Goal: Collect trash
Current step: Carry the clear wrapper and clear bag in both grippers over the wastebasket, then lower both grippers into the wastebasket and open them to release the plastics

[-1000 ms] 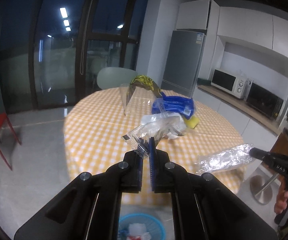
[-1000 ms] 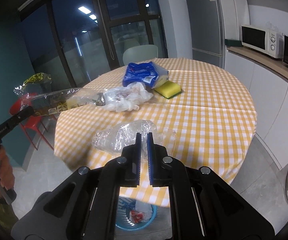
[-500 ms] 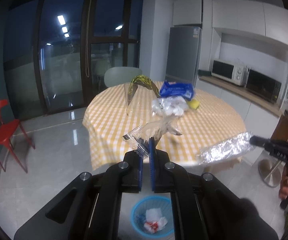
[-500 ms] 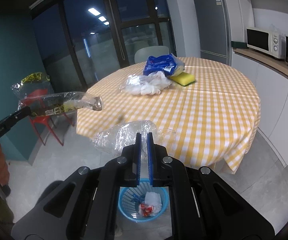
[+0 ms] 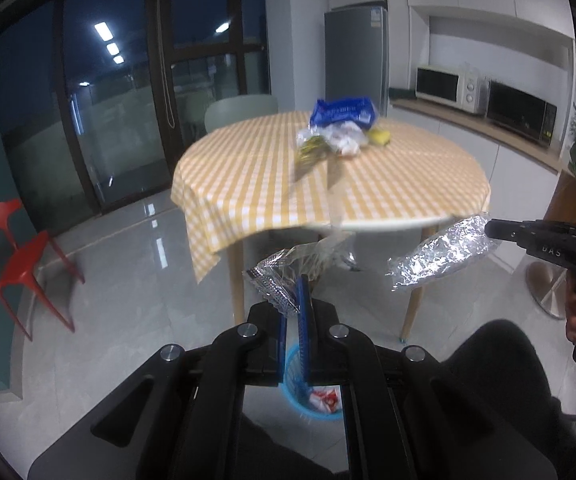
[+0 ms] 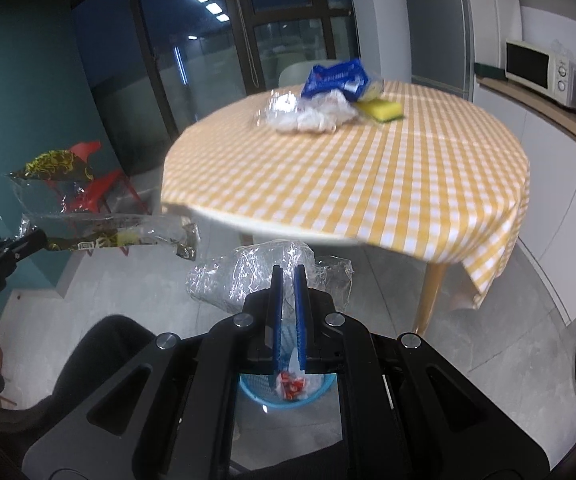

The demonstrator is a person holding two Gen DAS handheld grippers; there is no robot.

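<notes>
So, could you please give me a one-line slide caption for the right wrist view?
Right gripper shut on a crumpled clear plastic wrapper, held above the blue trash basket beside the checkered table.

Two grippers: left (image 5: 296, 292) and right (image 6: 288, 280), each holding one clear wrapper, left (image 5: 288, 268) and right (image 6: 247, 276). One blue bin (image 6: 255, 392) on the floor. One round table (image 6: 408, 184), carrying one blue bag (image 6: 336, 78), one crumpled white bag (image 6: 312, 114) and one yellow sponge (image 6: 382, 111). One red chair (image 5: 11, 248), one pale chair (image 5: 239, 110), one fridge (image 5: 356, 52), one white microwave (image 5: 448, 84).
</notes>
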